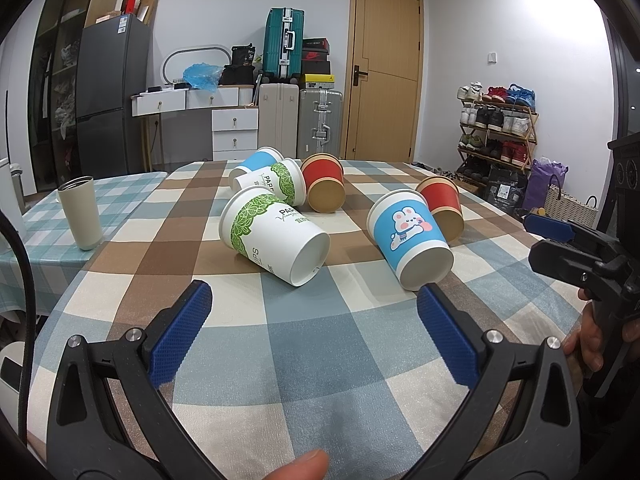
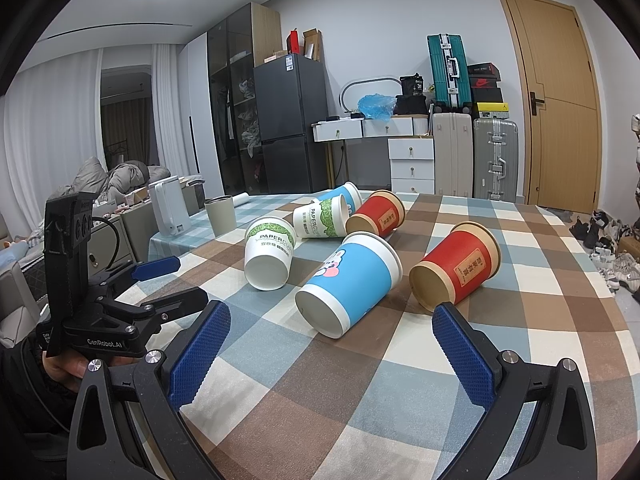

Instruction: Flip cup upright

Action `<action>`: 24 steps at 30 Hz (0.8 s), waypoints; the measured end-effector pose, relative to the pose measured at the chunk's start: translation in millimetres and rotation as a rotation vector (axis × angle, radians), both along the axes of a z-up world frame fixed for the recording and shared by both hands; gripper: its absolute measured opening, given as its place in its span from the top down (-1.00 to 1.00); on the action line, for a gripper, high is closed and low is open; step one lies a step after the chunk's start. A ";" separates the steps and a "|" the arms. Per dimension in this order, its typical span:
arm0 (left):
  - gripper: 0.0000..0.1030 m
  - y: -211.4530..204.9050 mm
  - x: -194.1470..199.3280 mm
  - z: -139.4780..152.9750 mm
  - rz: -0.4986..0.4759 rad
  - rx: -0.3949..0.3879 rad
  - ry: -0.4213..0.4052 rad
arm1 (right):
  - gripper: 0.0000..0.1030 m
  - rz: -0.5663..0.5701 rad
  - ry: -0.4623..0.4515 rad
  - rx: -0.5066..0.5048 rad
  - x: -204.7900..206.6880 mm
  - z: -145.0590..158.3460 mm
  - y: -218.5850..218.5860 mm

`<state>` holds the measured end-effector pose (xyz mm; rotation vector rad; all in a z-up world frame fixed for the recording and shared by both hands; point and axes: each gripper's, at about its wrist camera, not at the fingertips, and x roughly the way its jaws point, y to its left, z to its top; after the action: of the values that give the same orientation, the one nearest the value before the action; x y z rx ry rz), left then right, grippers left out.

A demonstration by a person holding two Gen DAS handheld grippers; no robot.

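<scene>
Several paper cups lie on their sides on the checked tablecloth (image 1: pixel 312 344). Nearest are a green-leaf white cup (image 1: pixel 272 236) (image 2: pixel 269 254), a blue bunny cup (image 1: pixel 412 236) (image 2: pixel 348 284) and a red cup (image 1: pixel 442 206) (image 2: pixel 456 266). Behind them lie a second leaf cup (image 1: pixel 276 184), a second blue cup (image 1: pixel 256 160) and a second red cup (image 1: pixel 323 182). My left gripper (image 1: pixel 314 298) is open and empty, just short of the nearest cups. My right gripper (image 2: pixel 332 320) is open and empty, with the bunny cup's base just beyond its fingertips.
A beige tumbler (image 1: pixel 80 212) stands upright on the table at the left. A white kettle (image 2: pixel 170 206) stands behind it. The other gripper shows at the right edge of the left wrist view (image 1: pixel 576 252) and at the left of the right wrist view (image 2: pixel 132 292).
</scene>
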<state>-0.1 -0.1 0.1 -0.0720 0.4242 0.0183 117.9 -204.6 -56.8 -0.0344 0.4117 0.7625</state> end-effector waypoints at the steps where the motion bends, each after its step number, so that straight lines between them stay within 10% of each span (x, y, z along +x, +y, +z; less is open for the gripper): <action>1: -0.99 0.1 0.1 0.0 0.001 0.000 0.000 | -1.00 0.000 0.001 0.000 0.1 0.0 -0.1; 24: -0.99 -33.2 22.1 8.8 -0.037 0.006 0.087 | -1.00 -0.093 0.041 0.002 15.9 4.7 -23.6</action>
<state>21.9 -33.3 8.9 -0.0579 0.5123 -0.0142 133.8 -228.1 -52.1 0.0021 0.4485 0.6729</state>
